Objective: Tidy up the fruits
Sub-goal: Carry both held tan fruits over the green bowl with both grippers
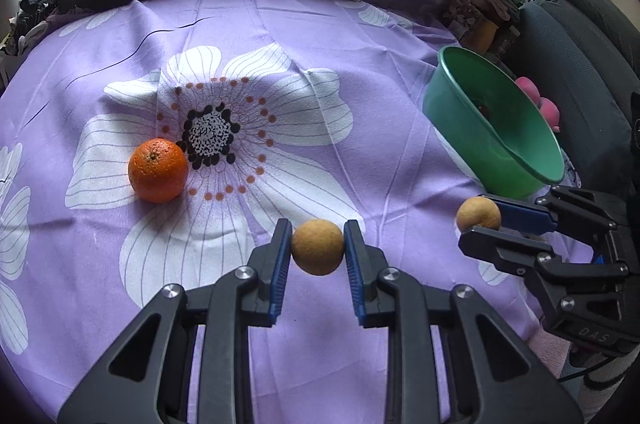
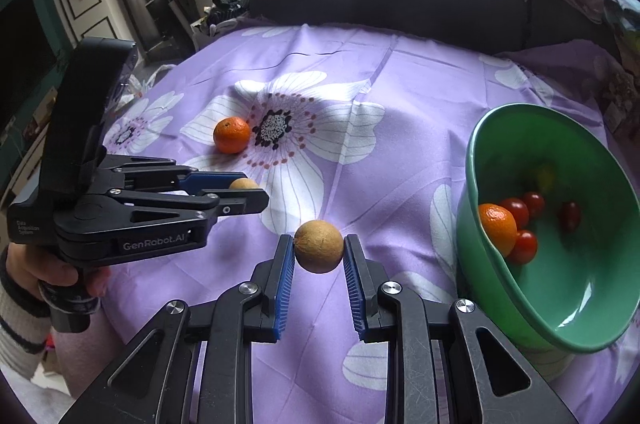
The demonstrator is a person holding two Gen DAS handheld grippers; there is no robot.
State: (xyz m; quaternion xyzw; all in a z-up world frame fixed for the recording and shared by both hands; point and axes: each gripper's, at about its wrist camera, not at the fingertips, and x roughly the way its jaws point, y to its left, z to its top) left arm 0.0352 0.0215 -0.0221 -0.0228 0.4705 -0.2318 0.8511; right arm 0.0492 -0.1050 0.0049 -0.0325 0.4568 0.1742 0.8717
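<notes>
Both hand-held grippers pinch a tan fruit: left, right, just above the purple cloth. Right should swing over the green bowl at right, release low; orange waits far left

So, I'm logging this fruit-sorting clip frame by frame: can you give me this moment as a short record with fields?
left tongs: shut on a tan round fruit
right tongs: shut on a second tan round fruit
loose fruit: one orange on the purple floral cloth, beside the flower's dark centre
container: green bowl, tilted, at the cloth's right side
bowl contents: one orange fruit and several small red fruits
task state: two tan fruits gripped, neither in the bowl yet
</notes>
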